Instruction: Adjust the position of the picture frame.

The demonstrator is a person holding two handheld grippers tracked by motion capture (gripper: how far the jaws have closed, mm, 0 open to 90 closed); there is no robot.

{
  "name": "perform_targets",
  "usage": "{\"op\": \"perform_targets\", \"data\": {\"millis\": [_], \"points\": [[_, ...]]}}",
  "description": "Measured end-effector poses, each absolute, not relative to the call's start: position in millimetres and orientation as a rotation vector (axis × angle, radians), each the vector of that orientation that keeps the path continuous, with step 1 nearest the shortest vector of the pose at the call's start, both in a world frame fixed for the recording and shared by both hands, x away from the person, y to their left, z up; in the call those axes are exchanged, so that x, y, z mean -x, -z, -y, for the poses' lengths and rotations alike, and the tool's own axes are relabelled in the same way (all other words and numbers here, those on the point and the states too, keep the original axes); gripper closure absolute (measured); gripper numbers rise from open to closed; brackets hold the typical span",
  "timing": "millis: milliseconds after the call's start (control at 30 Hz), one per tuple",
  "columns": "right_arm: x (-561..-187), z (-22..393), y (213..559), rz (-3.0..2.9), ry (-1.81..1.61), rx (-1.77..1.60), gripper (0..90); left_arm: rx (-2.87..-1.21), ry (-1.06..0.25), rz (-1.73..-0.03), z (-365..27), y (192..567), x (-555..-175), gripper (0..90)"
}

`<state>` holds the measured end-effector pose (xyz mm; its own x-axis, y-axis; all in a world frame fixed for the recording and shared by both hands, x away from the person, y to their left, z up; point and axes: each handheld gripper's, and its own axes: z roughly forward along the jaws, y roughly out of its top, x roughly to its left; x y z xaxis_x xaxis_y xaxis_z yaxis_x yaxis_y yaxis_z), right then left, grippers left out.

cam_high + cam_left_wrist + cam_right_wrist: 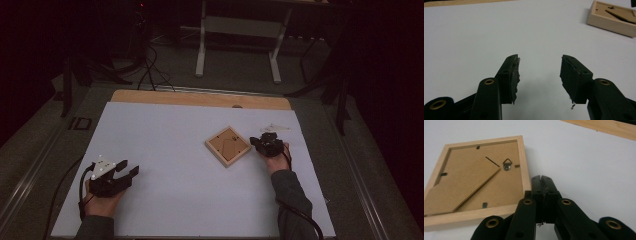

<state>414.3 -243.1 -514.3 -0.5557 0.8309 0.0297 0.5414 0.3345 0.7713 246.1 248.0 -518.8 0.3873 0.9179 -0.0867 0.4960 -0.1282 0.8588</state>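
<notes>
A small wooden picture frame point(228, 145) lies face down on the white sheet, its brown backboard with stand flap and metal hanger up point(479, 180). My right gripper point(262, 141) sits just right of the frame, jaws shut with nothing between them, tips point(541, 178) next to the frame's near corner. My left gripper point(131, 169) rests at the sheet's lower left, far from the frame, jaws open and empty point(539, 72). The frame's corner point(611, 17) shows at the upper right of the left gripper view.
A white sheet point(165, 150) covers the wooden tabletop, whose bare strip point(200, 98) runs along the far edge. A small clear item point(275, 127) lies beyond the right gripper. Cables and a table stand point(240, 35) occupy the dark floor behind.
</notes>
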Motion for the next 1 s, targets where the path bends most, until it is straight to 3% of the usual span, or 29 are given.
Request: {"op": "perform_targets", "data": {"millis": [1000], "points": [[-418,222,523,-2.359,-1.019,-1.14,89.5,-1.77,-0.606,-1.24,-247,519,-246,48.8]]}}
